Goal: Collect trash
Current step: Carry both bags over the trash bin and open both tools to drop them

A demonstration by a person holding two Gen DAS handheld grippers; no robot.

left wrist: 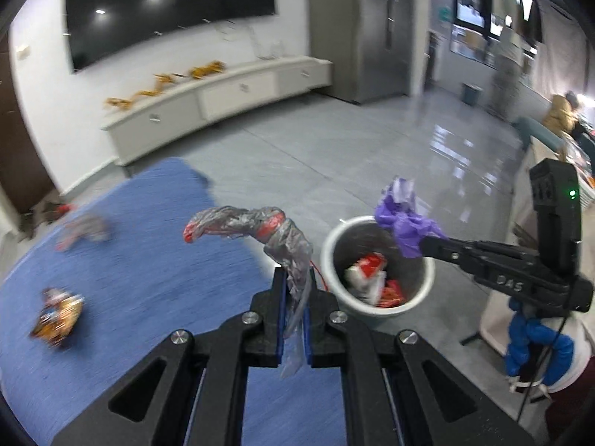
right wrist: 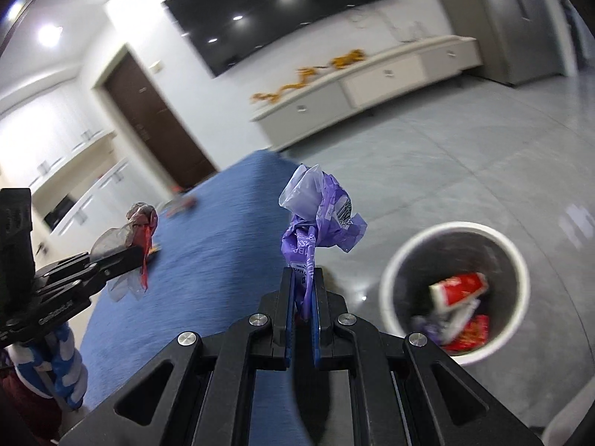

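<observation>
Trash: a grey-red wrapper (left wrist: 260, 230) is clamped between the left gripper (left wrist: 295, 290) fingers, a purple wrapper (right wrist: 316, 219) between the right gripper (right wrist: 303, 290) fingers, both carried toward the white bin (left wrist: 375, 312) beyond them; other scraps (left wrist: 55, 316) lie on the blue counter (left wrist: 148, 260).

The white bin (left wrist: 377, 265) stands on the grey floor just beside the blue table (left wrist: 141, 278). Red and white wrappers (left wrist: 372, 282) lie inside the bin. The left gripper (left wrist: 295, 290), just left of the bin, is clamped on a twisted clear wrapper with red print (left wrist: 256, 228). The right gripper (left wrist: 431, 243) reaches in from the bin's right, pinching a crumpled purple wrapper (left wrist: 403, 219) over the bin's far rim. Well left of the bin, an orange snack packet (left wrist: 57, 316) and a blurred grey wrapper (left wrist: 83, 228) lie on the table.
</observation>
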